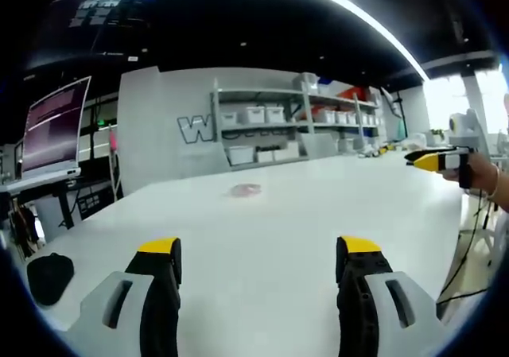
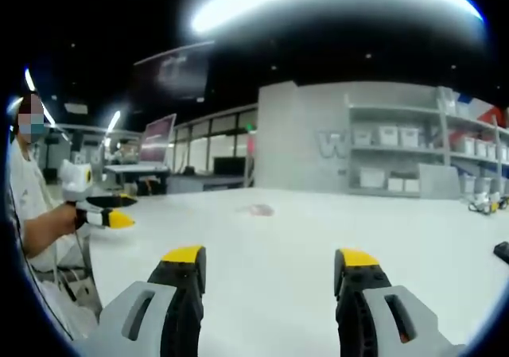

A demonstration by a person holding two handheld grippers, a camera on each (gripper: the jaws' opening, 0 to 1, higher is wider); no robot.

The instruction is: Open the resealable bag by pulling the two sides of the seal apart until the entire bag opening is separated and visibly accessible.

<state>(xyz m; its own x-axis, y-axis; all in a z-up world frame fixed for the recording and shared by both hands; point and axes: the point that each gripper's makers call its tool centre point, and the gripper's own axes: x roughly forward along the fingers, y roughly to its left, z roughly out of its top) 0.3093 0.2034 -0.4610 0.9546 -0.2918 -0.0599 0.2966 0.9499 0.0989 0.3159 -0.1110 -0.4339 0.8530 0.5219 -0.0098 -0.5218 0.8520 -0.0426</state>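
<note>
Both claws stand wide open with nothing between their jaws. In the left gripper view the left claw [image 1: 258, 265] hovers low over the white surface [image 1: 318, 206], its yellow-tipped jaws well apart; in the right gripper view the right claw [image 2: 270, 273] is spread the same way and equally empty.

The resealable bag [image 1: 246, 189] lies flat on the surface, well ahead of the left claw and almost dead centre along its line of sight, a small pinkish, translucent patch. From the right claw the bag [image 2: 258, 209] also lies straight ahead, a touch to the left of centre, and well apart from the jaws. It is too small and blurred to tell which way its seal or long axis runs.

Neither claw looks clearly nearer; both are far from the bag and face it from different sides, each showing at the edge of the other's view, held by a person's hand. The opening has not begun: both claws must first close in on the bag from their two sides.
</note>
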